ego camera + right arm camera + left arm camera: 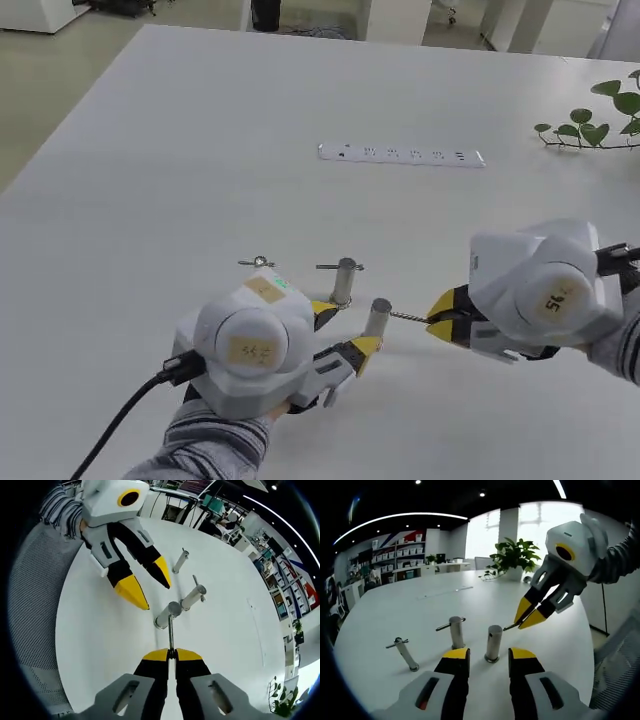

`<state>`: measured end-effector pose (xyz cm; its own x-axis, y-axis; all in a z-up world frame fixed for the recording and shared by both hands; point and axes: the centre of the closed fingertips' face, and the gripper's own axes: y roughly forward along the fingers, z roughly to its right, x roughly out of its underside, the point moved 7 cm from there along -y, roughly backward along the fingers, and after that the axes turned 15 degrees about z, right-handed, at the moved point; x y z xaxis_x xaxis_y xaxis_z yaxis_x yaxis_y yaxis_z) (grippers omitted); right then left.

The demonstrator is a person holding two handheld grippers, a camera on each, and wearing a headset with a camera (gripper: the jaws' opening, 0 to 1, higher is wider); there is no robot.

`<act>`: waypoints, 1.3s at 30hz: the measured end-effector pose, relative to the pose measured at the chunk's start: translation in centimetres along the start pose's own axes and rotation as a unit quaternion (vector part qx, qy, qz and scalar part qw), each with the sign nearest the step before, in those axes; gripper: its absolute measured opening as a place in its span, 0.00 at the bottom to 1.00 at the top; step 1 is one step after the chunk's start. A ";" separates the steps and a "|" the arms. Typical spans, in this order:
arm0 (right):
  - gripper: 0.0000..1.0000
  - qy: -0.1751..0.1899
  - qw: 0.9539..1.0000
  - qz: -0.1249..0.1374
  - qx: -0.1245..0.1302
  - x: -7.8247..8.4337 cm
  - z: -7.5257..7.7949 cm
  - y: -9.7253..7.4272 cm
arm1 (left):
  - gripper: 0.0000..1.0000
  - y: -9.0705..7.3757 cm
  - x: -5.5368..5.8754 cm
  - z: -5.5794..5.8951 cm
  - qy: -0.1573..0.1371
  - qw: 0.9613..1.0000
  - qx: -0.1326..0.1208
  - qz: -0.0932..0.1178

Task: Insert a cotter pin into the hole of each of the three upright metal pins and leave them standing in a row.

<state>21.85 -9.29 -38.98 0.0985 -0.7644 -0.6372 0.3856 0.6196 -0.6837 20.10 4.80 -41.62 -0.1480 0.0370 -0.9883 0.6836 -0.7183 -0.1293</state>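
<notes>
Three upright metal pins stand in a row on the white table (200, 150). The far pin (258, 263) (405, 652) and the middle pin (343, 280) (456, 631) each carry a cotter pin across the top. The near pin (378, 317) (494, 642) (165, 614) stands between the jaws of my left gripper (345, 328) (489, 654), which is open with a gap on each side. My right gripper (432, 321) (170, 654) is shut on a cotter pin (408, 317) (170, 630). Its tip meets the near pin just below the top; how far in it sits is unclear.
A white power strip (400, 154) lies across the middle of the table beyond the pins. A trailing green plant (595, 125) sits at the right edge. A black cable (120, 420) runs from the left gripper toward the lower left.
</notes>
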 end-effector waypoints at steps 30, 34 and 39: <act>0.00 -0.033 0.999 -0.003 -0.027 -0.6 0.7 0.7 | 0.11 4.0 2.1 0.7 -0.007 1.000 -0.007 -0.023; 0.00 -0.037 0.999 0.003 -0.030 -1.0 0.7 0.7 | 0.10 4.0 2.2 0.6 0.003 1.000 -0.003 -0.024; 0.00 -0.040 0.999 0.014 -0.034 -2.1 0.4 0.8 | 0.10 4.0 2.2 0.7 0.016 1.000 -0.002 -0.022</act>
<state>22.30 -7.27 -37.98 0.1820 -0.7561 -0.6286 0.3181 0.6502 -0.6900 22.02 1.57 -44.29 -0.1559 0.0911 -0.9836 0.6790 -0.7133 -0.1736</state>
